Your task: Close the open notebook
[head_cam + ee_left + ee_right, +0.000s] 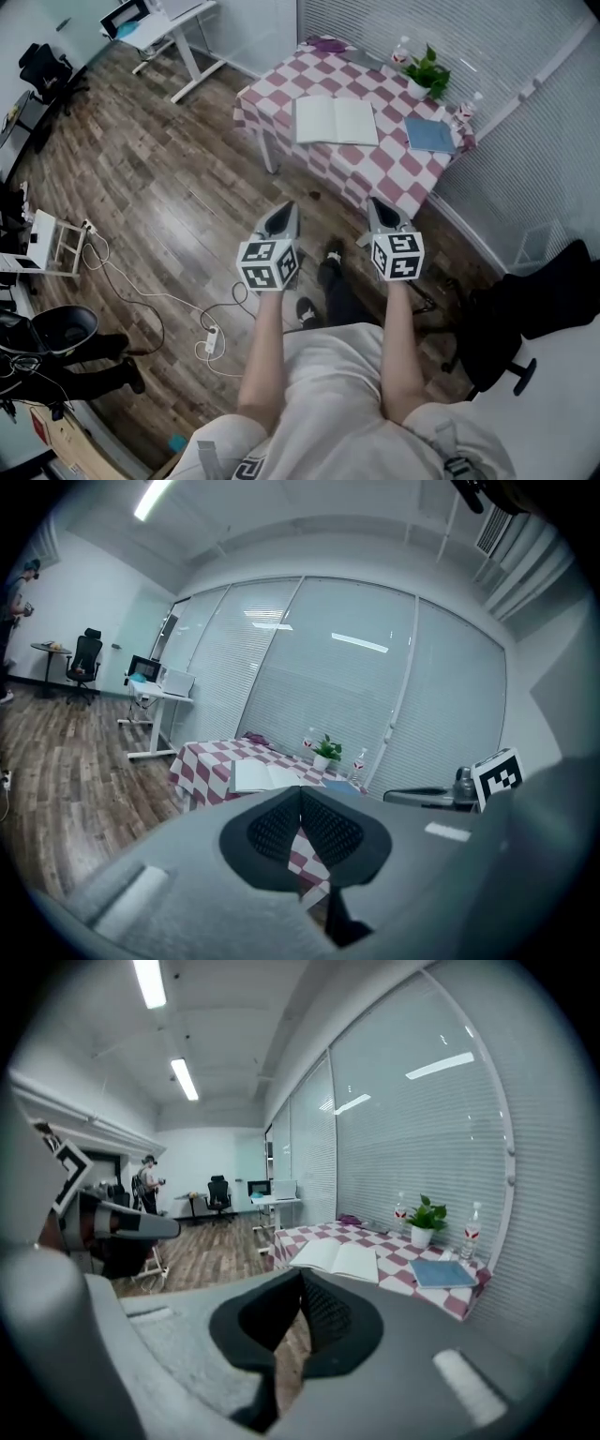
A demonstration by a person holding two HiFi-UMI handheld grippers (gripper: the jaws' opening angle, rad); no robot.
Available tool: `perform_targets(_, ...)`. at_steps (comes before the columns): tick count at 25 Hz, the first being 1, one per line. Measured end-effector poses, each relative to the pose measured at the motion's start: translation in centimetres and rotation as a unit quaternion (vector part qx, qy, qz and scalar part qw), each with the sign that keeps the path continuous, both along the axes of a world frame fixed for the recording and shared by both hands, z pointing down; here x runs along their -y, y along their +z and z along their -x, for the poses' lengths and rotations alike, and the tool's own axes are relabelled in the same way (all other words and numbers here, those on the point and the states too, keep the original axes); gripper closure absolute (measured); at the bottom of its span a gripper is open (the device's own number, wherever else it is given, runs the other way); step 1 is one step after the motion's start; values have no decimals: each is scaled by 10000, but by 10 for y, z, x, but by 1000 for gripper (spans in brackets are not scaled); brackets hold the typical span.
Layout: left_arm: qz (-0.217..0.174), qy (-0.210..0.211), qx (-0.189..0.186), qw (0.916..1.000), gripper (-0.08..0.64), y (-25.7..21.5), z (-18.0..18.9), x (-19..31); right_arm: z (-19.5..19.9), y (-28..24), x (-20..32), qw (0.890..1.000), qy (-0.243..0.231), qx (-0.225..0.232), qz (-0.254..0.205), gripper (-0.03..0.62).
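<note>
The open notebook [336,121] lies flat with white pages up on a table under a red-and-white checked cloth [394,169], far ahead of me across the wooden floor. It also shows in the left gripper view as the open notebook [265,776] and in the right gripper view as the open notebook [339,1258]. My left gripper [284,210] and right gripper [377,206] are held side by side in the air, well short of the table, both pointing toward it. Each is shut with nothing between its tips: left gripper [300,790], right gripper [302,1272].
A closed blue book [429,135], a potted plant [427,71] and water bottles [401,52] share the table by the blind-covered windows. A white desk [164,23] stands far left. Cables and a power strip [211,339] lie on the floor; a black chair [544,300] is at right.
</note>
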State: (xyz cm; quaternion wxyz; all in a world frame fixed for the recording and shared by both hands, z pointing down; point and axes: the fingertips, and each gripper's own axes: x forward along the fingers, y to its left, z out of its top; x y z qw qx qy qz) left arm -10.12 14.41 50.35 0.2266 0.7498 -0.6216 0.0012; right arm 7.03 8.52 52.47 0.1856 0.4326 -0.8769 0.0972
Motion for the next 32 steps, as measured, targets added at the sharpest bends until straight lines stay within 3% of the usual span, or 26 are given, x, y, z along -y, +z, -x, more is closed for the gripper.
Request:
perform_targets(3, 73, 74, 44, 9999, 552, 7, 3, 13, 6, 2, 15, 9995, -30, -256, -187, 591)
perform_targets(9, 73, 125, 335, 9993, 552, 0, 17, 52, 25, -11, 60, 9996, 36, -39, -290, 591)
perform_targets(15, 149, 191, 264, 9994, 552, 10, 30, 96, 45, -8, 108, 9993, -13, 235, -302, 591)
perform_targets(23, 90, -20, 360, 9993, 552, 2, 53, 179, 61, -10, 198, 9993, 34, 189, -310, 591)
perform_targets(32, 320, -75, 444, 9985, 552, 9, 49, 286, 70, -10, 300, 9987, -413, 194, -218, 591)
